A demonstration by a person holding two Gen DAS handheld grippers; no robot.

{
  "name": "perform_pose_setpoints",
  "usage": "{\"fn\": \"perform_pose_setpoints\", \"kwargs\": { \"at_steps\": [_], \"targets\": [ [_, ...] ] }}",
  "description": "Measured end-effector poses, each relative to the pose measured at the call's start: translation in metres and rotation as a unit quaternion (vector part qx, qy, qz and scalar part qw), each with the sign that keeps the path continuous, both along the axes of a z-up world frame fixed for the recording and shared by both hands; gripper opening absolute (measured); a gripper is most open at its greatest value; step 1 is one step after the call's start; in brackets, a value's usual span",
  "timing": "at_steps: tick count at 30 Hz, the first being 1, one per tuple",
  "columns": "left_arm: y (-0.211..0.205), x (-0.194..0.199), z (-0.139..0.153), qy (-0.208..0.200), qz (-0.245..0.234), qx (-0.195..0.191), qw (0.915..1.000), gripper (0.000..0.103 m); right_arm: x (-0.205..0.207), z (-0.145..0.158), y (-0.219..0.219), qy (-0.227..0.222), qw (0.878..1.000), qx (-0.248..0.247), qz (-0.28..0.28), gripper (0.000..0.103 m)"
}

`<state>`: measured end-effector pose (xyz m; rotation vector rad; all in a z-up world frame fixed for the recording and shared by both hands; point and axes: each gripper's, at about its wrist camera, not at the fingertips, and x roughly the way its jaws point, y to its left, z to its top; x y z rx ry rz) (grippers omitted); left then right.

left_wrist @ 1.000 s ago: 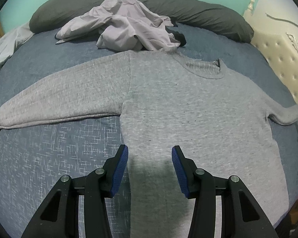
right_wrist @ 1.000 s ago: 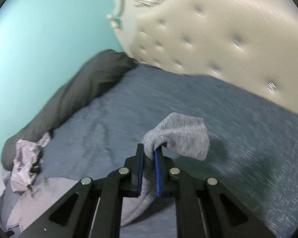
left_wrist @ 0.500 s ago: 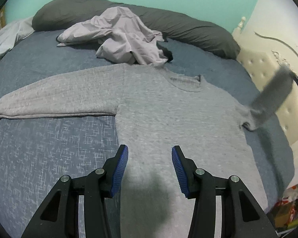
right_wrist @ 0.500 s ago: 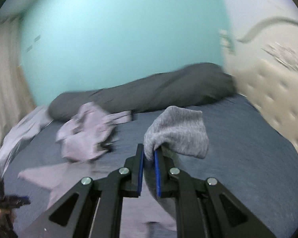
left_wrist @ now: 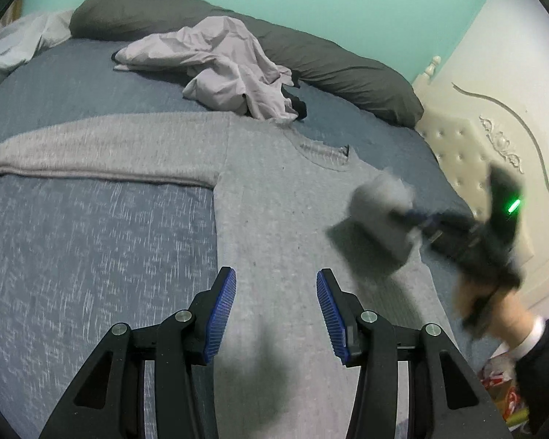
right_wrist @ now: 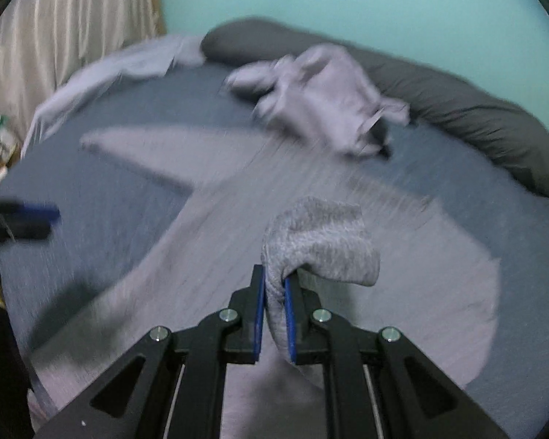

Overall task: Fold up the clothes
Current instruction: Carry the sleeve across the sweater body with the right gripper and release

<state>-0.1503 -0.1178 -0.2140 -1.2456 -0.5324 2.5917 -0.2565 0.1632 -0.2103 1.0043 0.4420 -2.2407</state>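
A grey long-sleeved sweater [left_wrist: 274,197] lies flat on the blue bed, its left sleeve [left_wrist: 99,153] stretched out to the left. My left gripper [left_wrist: 276,303] hangs open above the sweater's lower body with nothing between its fingers. My right gripper [right_wrist: 274,300] is shut on the cuff of the right sleeve [right_wrist: 322,241], which it carries above the sweater's chest. In the left wrist view the right gripper [left_wrist: 413,216] and the lifted sleeve cuff [left_wrist: 380,205] appear blurred at the right, held by a hand [left_wrist: 494,311].
A crumpled lilac garment [left_wrist: 230,69] lies beyond the collar, against a long dark grey pillow [left_wrist: 311,55]. A cream tufted headboard [left_wrist: 468,153] stands at the right. A pale sheet [left_wrist: 22,40] and curtains [right_wrist: 66,29] sit far left. Bags [left_wrist: 501,391] lie beside the bed.
My right gripper has swung the sleeve cuff from near the headboard to over the sweater's chest, rolling as it went. My left gripper has drifted a little and stayed open.
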Motion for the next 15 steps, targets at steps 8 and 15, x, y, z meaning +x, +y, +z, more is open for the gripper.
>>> {"fn": "perform_pose_setpoints", "kwargs": {
  "at_steps": [8,15],
  "targets": [
    [-0.001,0.003,-0.020,-0.017,0.001,0.013,0.9998,0.051,0.023,-0.042,-0.018,-0.066,0.997,-0.026,0.032,0.015],
    [0.012,-0.007,-0.037,-0.036,-0.012,0.026,0.9989,0.051,0.039,-0.031,0.001,-0.091,0.990,-0.096,0.042,0.026]
  ]
}}
